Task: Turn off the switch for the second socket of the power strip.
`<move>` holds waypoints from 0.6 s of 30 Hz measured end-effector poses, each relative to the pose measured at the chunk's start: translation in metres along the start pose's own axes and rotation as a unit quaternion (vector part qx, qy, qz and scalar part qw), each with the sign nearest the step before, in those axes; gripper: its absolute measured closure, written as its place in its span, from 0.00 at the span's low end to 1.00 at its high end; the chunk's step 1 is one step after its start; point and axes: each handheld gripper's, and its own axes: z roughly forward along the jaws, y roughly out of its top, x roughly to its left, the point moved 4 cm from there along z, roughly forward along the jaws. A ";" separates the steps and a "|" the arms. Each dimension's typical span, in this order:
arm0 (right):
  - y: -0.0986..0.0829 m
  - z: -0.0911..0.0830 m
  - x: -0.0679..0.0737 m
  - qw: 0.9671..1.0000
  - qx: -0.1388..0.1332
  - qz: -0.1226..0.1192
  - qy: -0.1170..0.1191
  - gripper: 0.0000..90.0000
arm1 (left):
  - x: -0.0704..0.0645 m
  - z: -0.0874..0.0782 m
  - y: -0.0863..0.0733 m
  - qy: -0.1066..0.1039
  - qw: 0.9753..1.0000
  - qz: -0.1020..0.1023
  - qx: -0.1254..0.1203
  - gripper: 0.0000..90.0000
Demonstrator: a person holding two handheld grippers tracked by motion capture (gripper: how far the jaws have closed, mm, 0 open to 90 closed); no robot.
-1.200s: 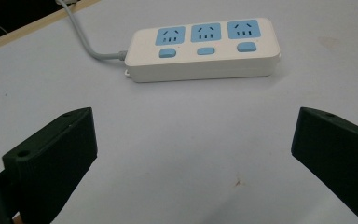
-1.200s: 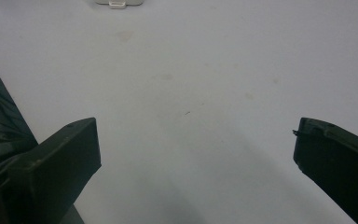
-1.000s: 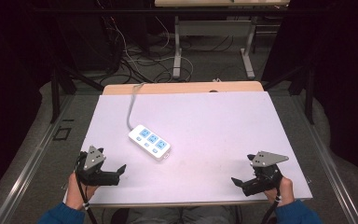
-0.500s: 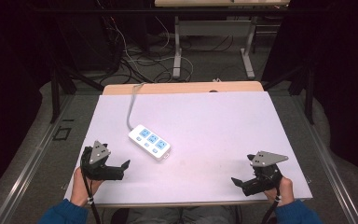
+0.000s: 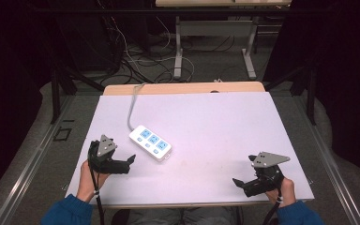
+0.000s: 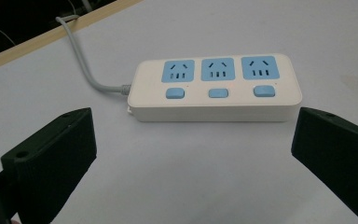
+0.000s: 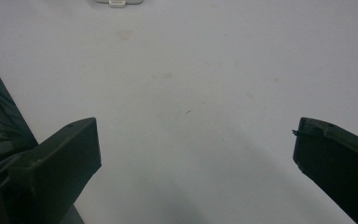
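White plastic power strip with three blue sockets (image 6: 214,88) lies flat on the pale table sheet (image 5: 225,136), left of centre, angled diagonally. Left gripper (image 5: 130,161) sits just beside the strip's near long side, not touching, jaws spread wide, nothing held. In the left gripper view the strip lies straight ahead between the two black jaws, and their gap looks about as wide as the strip is long. Right gripper (image 5: 237,182) rests near the table's near right corner, well apart from the strip, jaws also wide apart and empty, bare sheet ahead of it.

Handling, judged: rigid hard shell, light, smooth glossy sides, so likely a bit slippery under the pads. Not fragile. Best hold looks to be across the short width, on the two long side walls near the middle, since the length looks too much for a sure grip. The stiff cord will probably drag or swing the body when lifted.

Looks: rounded rectangular body, cream-white, three blue socket faces in a row, a small blue switch (image 6: 175,93) below each. Grey cord (image 5: 132,105) leaves the far short end and runs away over the wooden table edge (image 5: 178,88). Beyond, dark floor with loose cables (image 5: 136,61) and metal table legs (image 5: 179,51).
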 end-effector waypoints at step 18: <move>0.000 -0.001 0.001 1.000 0.004 0.007 0.003 0.00 | 0.002 0.028 0.016 -0.003 1.000 -0.007 0.010 0.00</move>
